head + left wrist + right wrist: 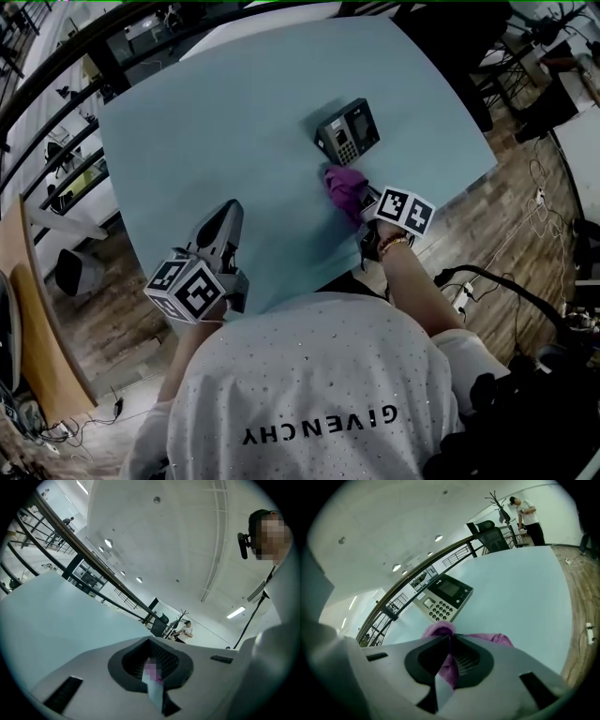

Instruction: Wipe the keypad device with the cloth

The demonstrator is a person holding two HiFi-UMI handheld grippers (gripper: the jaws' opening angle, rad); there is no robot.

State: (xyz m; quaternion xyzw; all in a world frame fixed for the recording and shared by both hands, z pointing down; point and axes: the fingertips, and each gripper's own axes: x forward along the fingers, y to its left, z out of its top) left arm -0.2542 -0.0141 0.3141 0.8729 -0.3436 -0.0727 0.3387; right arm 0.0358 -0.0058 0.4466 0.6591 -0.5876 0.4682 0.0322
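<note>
Two grippers at the desk (234,112): our right gripper (449,638) pinches the soft, limp cloth (345,186) by a bunched fold, just short of the keypad (348,132); our left gripper (228,211) hangs closed, empty.

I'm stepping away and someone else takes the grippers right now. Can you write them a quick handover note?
Left gripper: fingers shut, empty, at the near edge of the table.
Right gripper: shut on the purple cloth, held just short of the keypad device.
Done: the cloth is in grip and at the device.
Left: bring the cloth onto the device and wipe it; no contact shows yet.
</note>
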